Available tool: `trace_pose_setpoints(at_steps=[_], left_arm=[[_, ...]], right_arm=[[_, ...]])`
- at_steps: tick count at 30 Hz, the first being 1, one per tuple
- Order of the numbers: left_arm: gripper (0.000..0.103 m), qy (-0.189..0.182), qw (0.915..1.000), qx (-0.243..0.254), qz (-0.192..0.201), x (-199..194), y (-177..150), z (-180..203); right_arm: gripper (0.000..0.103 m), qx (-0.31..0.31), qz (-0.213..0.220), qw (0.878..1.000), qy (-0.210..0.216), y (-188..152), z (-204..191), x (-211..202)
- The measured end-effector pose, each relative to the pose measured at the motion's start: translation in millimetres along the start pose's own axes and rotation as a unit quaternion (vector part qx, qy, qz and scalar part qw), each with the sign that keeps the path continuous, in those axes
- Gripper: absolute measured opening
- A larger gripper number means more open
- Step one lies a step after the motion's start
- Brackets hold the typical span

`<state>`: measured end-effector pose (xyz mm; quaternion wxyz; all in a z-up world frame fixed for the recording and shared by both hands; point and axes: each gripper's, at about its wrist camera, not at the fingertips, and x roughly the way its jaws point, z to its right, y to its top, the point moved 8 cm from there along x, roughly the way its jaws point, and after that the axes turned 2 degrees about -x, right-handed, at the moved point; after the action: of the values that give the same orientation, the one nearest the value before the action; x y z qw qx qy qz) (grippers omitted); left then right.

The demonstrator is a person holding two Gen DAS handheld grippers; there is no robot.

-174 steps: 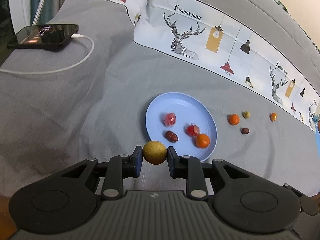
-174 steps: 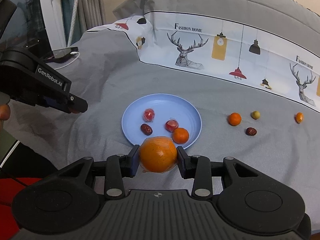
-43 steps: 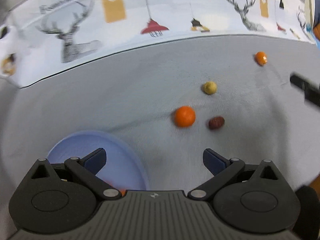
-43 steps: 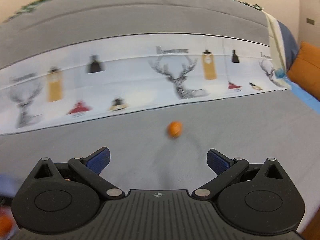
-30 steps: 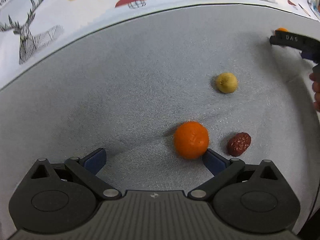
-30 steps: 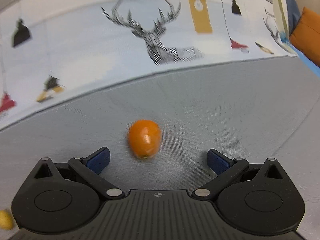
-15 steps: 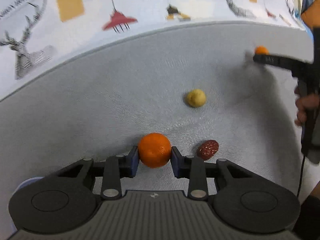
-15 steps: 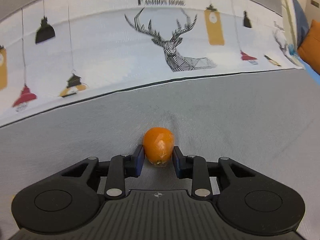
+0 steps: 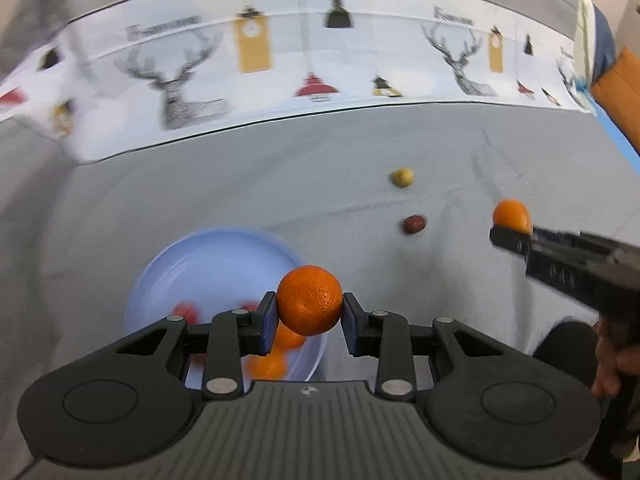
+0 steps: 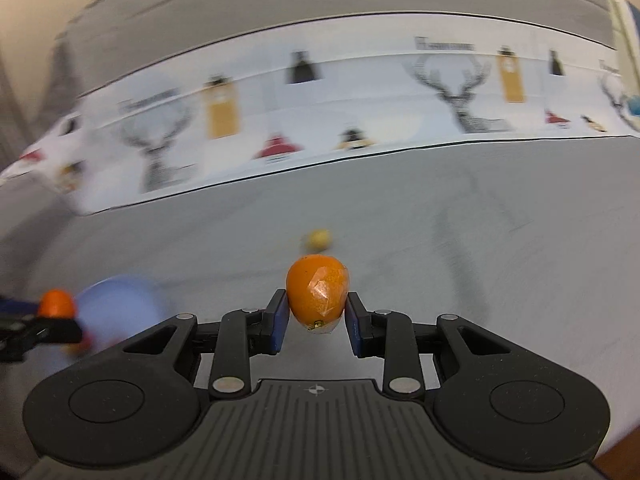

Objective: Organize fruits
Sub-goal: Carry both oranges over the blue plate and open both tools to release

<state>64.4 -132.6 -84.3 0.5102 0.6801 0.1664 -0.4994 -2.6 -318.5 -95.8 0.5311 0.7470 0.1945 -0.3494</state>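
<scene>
Between right hand-held gripper (image 10: pixel 315 312) pads, kumquat (image 10: pixel 317 294) upright, stem end down.

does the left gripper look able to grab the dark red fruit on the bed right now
Probably not: the left gripper is shut on an orange, so its jaws are full. The dark red fruit lies unobstructed on the grey sheet.

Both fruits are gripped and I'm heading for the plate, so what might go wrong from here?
1. The orange in the left hand-held gripper is round and pinched only at its sides; it may slip.
2. The plate already holds several fruits, so dropped ones could bump them and roll off.
3. The right hand-held gripper with its small orange fruit heads for the same plate; they could collide.
</scene>
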Motion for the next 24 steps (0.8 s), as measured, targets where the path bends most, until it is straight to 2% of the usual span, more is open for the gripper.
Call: trace_pose_setpoints(at_steps=[7,13,17,24], left_arm=[[0.037,0.022,0.9984,-0.051,0.012,-69,-58,-49],[0.037,0.048,0.9955,-0.075,0.032,-107,-97,-79],[0.037,0.05,0.9939,-0.092,0.035,-118,-113,-88],[0.037,0.046,0.9921,-0.106,0.051,-130,-118,-92]], right_arm=[[0.032,-0.057,-0.023,0.994,0.086,-31,-97,-55],[0.032,-0.123,-0.03,0.983,0.134,-60,-159,-93],[0.032,-0.163,-0.026,0.975,0.147,-70,-180,-110],[0.032,-0.182,-0.009,0.973,0.142,-69,-189,-125]])
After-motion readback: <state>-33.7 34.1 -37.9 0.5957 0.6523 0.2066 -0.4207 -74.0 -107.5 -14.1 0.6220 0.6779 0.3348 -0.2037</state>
